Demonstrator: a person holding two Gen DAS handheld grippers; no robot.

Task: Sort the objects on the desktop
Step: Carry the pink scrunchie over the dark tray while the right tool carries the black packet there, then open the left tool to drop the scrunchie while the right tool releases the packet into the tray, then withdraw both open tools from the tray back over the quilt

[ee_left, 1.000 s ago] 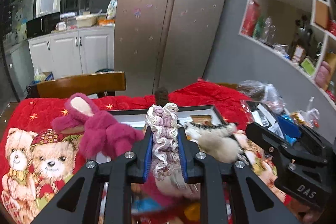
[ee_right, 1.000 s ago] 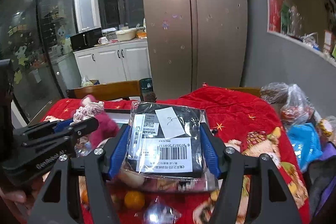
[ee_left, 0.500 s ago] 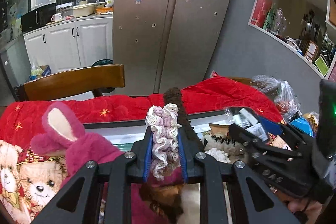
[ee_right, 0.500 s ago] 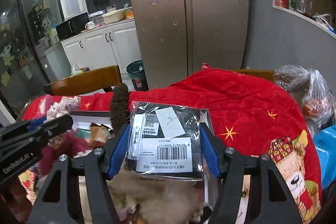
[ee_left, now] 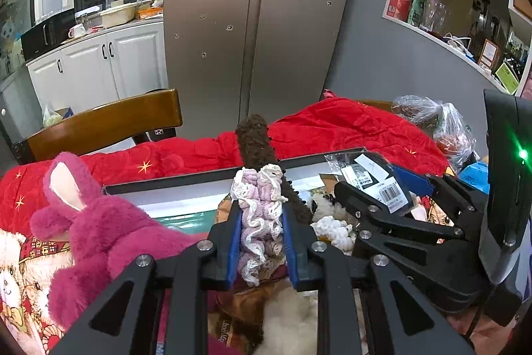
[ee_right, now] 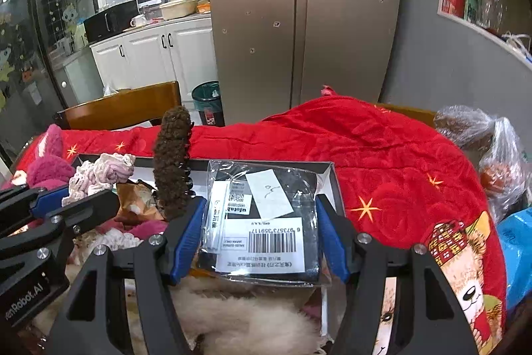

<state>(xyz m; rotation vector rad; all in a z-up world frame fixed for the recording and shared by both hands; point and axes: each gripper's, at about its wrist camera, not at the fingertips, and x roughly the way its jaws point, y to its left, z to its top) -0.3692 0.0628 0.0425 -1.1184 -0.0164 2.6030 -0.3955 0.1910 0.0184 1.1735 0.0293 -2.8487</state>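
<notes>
A dark-rimmed tray [ee_right: 335, 185] on the red-blanketed bench [ee_right: 399, 162] is filling with soft toys, a brown fuzzy stick [ee_right: 173, 162] leaning on its far rim. The left tongs [ee_left: 260, 242] are clamping a pink-and-cream crocheted scrunchie [ee_left: 257, 212] above the tray's middle, while the right tongs [ee_right: 259, 228] are gripping a plastic-wrapped black packet [ee_right: 266, 218] over its right end. Only the left view is showing a magenta plush rabbit [ee_left: 99, 228] at the tray's left edge; only the right view is showing a green bin [ee_right: 207, 100] behind the chair [ee_right: 123, 108].
</notes>
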